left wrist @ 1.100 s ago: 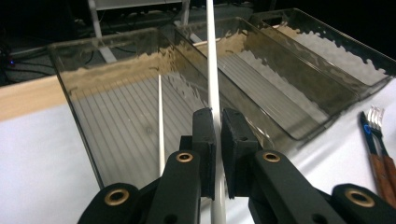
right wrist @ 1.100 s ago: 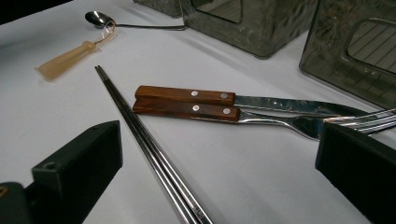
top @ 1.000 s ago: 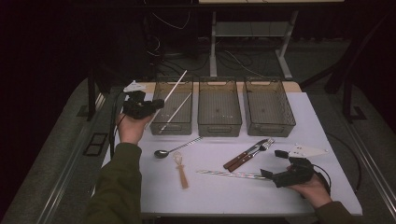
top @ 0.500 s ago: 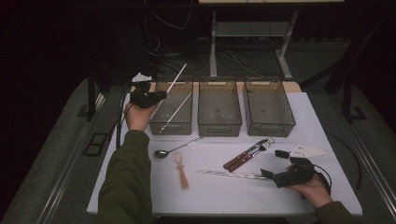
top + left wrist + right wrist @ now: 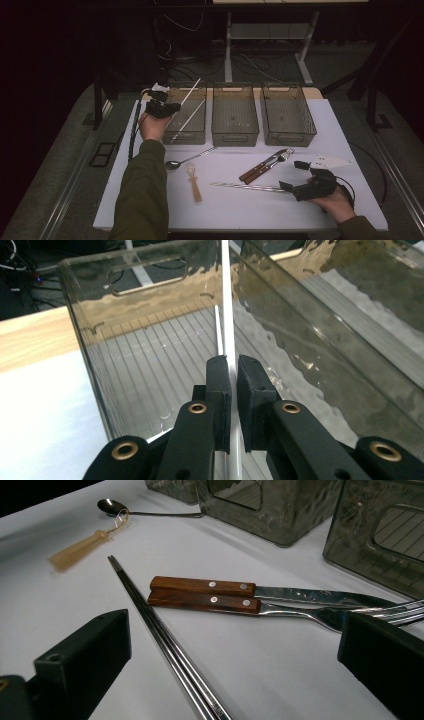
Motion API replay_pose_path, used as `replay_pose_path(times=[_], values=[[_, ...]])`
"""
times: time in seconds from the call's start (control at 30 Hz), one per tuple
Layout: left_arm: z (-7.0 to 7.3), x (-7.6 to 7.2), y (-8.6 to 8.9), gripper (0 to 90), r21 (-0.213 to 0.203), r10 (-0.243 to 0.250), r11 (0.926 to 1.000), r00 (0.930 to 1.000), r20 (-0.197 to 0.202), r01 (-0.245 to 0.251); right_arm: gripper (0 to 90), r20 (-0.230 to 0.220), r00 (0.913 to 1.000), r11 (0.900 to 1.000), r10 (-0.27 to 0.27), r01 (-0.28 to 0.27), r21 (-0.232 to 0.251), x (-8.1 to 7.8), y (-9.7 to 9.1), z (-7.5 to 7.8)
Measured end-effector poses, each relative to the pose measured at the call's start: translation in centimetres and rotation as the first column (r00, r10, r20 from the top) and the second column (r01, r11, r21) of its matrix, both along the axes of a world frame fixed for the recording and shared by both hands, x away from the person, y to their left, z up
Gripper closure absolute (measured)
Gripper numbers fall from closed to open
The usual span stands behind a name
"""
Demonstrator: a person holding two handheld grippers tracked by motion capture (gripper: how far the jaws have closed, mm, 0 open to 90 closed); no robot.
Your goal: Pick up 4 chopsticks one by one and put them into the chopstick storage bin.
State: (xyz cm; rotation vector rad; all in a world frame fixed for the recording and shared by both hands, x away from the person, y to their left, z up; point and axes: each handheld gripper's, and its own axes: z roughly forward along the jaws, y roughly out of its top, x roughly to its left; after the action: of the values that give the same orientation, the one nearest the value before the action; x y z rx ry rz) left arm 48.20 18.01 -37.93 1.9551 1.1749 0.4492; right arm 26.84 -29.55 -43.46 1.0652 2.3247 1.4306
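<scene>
Three clear bins stand in a row along the far side of the white desk [image 5: 235, 210]: the left bin [image 5: 187, 136], the middle bin [image 5: 235, 137] and the right bin [image 5: 290, 137]. Taking the middle bin as the landmark, two white chopsticks lie to its left; one white chopstick [image 5: 192, 114] rests inside the left bin, and the other white chopstick [image 5: 191, 91] leans out over that bin's far rim. The left tool [image 5: 167, 107], at the left bin's near left corner, has its jaws closed to a thin gap and clamped on a white chopstick [image 5: 226, 300], which runs up between the pads in the left gripper view, beside the bin's clear wall [image 5: 100, 380].

One metal spoon [image 5: 187, 160] lies on the desk in front of the left bin, and one small tan wooden utensil [image 5: 194, 181] lies just nearer than the spoon. One pair of metal chopsticks [image 5: 245, 187] lies nearer still, in front of the middle bin. One wood-handled knife [image 5: 260, 167] and one wood-handled fork [image 5: 267, 167] lie side by side, touching, in front of the gap between the middle and right bins.

The right tool [image 5: 290, 187], in front of the right bin, has its jaws wide apart and holds nothing; the metal chopsticks [image 5: 165, 645] run between the open jaws in the right gripper view, whether touching them I cannot tell.
</scene>
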Motion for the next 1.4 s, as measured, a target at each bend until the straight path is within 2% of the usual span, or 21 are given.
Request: replay_pose_path(times=[0.2,0.3,0.57,0.73,0.97,1.13,1.23,1.4], values=[[-1.1,0.2,0.1,84.1,0.022,0.01,0.9997,0.9992,-0.04,-0.009,0.8,-0.002,1.0,1.0,0.001,-0.001,0.0,0.0,0.0,0.0],[-1.5,0.2,0.1,84.1,0.043,0.014,0.999,0.9987,-0.05,-0.011,0.8,-0.002,1.0,1.0,0.001,-0.001,0.0,0.0,0.0,0.0],[-1.8,0.2,-0.2,82.9,0.062,0.017,0.998,0.9977,-0.066,-0.013,0.8,-0.003,1.0,1.0,0.001,-0.001,0.0,0.0,0.0,0.0],[-1.7,0.1,-0.4,73.0,0.069,0.019,0.9975,0.9983,-0.055,-0.015,0.8,-0.002,1.0,1.0,0.002,-0.002,0.001,0.0,0.0,0.0],[-1.3,-0.2,-0.2,60.3,0.048,0.005,0.9988,0.9994,-0.033,-0.004,0.8,-0.002,1.0,1.0,0.004,-0.004,0.0,0.0,0.0,0.0],[-0.6,-0.8,-0.1,51.9,0.02,-0.032,0.9993,0.9995,0.002,0.032,0.8,-0.005,1.0,1.0,0.005,-0.005,-0.005,0.0,0.1,0.0],[0.0,-1.5,-0.1,48.0,0.024,-0.062,0.9978,0.9976,0.03,0.061,0.9,-0.005,1.0,1.0,0.004,-0.004,-0.004,0.0,0.1,0.0],[1.0,-3.1,0.3,44.2,-0.012,-0.09,0.9958,0.9933,0.072,0.091,0.8,-0.001,1.0,1.0,0.007,-0.007,-0.007,0.0,0.1,0.0]])
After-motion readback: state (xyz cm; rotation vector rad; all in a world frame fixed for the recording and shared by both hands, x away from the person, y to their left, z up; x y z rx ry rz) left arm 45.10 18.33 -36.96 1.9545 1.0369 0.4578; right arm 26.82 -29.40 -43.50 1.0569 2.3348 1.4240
